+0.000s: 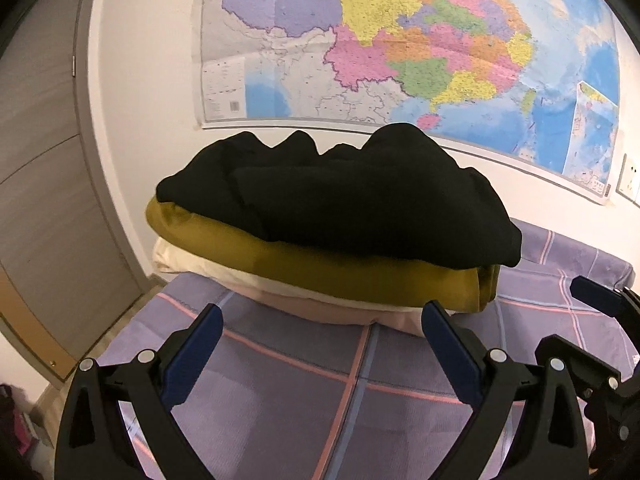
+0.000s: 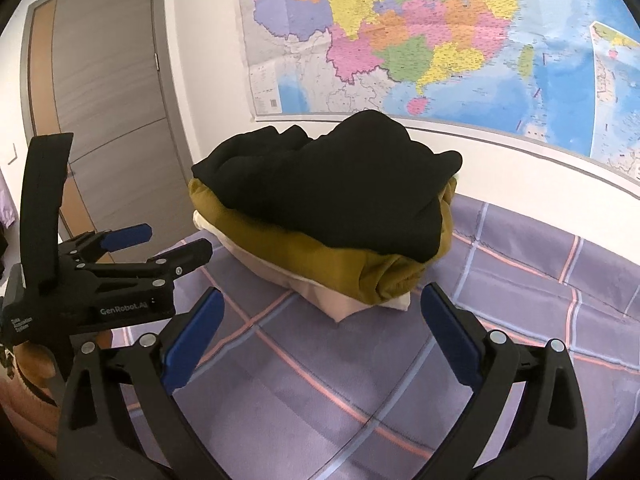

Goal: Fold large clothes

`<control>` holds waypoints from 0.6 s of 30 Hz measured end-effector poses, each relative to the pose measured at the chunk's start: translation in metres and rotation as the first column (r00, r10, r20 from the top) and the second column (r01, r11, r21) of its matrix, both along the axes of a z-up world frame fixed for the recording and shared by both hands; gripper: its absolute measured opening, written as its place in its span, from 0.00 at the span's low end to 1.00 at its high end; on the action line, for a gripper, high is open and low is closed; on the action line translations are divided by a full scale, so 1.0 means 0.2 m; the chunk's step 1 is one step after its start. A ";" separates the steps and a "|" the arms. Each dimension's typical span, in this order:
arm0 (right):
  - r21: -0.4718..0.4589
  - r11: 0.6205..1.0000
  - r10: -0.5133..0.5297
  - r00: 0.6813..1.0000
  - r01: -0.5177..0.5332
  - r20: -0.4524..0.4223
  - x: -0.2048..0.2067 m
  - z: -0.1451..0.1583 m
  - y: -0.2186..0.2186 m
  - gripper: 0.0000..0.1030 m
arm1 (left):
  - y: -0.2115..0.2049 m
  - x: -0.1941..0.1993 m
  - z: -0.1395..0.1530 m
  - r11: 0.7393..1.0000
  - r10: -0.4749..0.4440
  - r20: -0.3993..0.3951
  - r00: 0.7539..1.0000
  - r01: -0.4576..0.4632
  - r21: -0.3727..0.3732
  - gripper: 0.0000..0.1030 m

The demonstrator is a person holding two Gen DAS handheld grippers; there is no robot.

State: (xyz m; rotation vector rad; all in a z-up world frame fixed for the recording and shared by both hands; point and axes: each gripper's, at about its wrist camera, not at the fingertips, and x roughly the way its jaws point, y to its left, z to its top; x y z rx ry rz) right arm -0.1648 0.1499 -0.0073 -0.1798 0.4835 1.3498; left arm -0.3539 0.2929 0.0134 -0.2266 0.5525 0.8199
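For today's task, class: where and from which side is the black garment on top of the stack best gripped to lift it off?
Grip the black garment at its near right corner, which overhangs the mustard garment below, coming in from the front with the right gripper, now open. The overhang probably lets one finger slide under without catching lower layers.

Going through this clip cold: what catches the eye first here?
A stack of folded clothes on the plaid purple bedsheet: a black garment on top, a mustard one under it, pale layers beneath. Behind it, a colourful wall map. Both the left gripper and right gripper are open and empty.
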 end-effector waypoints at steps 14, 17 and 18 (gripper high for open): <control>0.010 1.000 -0.013 1.000 0.014 -0.019 -0.02 -0.02 -0.10 0.94 | -0.08 -0.04 -0.01 1.000 0.009 0.001 1.000 -0.009 0.002 0.93; 0.007 1.000 -0.011 1.000 0.012 -0.023 -0.02 -0.02 -0.10 0.94 | -0.09 -0.04 -0.01 1.000 0.012 -0.005 1.000 -0.012 0.002 0.93; 0.005 1.000 -0.013 1.000 0.013 -0.022 -0.02 -0.02 -0.10 0.94 | -0.09 -0.04 -0.01 1.000 0.011 -0.005 1.000 -0.011 0.003 0.93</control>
